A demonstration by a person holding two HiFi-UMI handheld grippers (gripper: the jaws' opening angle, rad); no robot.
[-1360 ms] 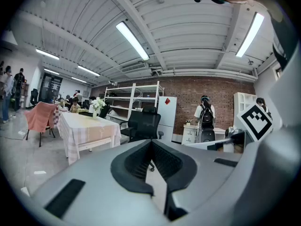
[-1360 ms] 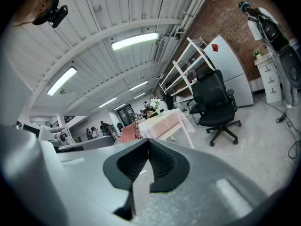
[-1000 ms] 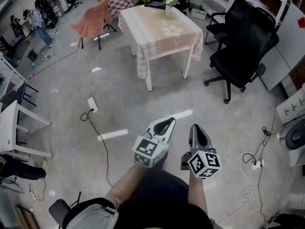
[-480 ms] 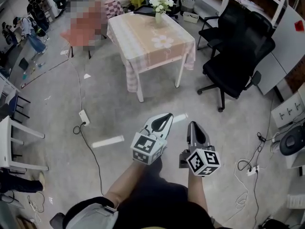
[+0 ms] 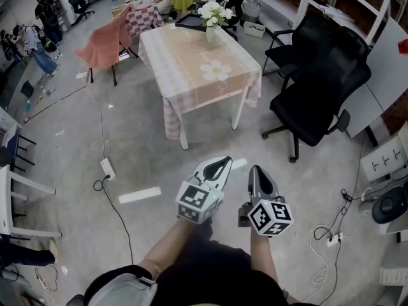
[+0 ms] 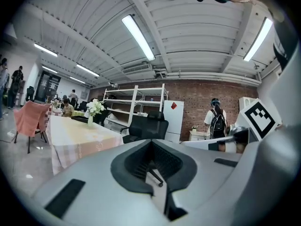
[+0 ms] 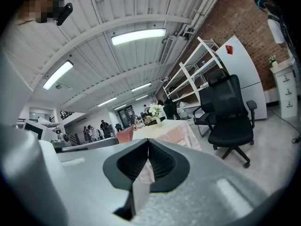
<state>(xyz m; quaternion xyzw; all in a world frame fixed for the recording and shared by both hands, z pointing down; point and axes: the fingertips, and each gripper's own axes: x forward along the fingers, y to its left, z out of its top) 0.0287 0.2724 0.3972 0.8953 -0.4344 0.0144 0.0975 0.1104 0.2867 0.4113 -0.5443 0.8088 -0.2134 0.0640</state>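
The left hand-held gripper (image 5: 220, 163) and right hand-held gripper (image 5: 257, 171) are both pinched shut on nothing. They're over the floor (image 5: 146, 152), well apart from the surface (image 5: 191, 69) ahead, which is covered in pinkish checks with a daisy print and has a vase (image 5: 210, 33) of white flowers on it. The head view shows a black chair (image 5: 319, 88) beside it, but only the left gripper view catches a person (image 6: 216, 122) with a backpack by the brick wall (image 6: 197, 93).

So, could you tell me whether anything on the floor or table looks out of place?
Nothing looks spilled or damaged. The only untidy thing is a white power strip lying on the floor beside the table, its black cable snaking loose across it.
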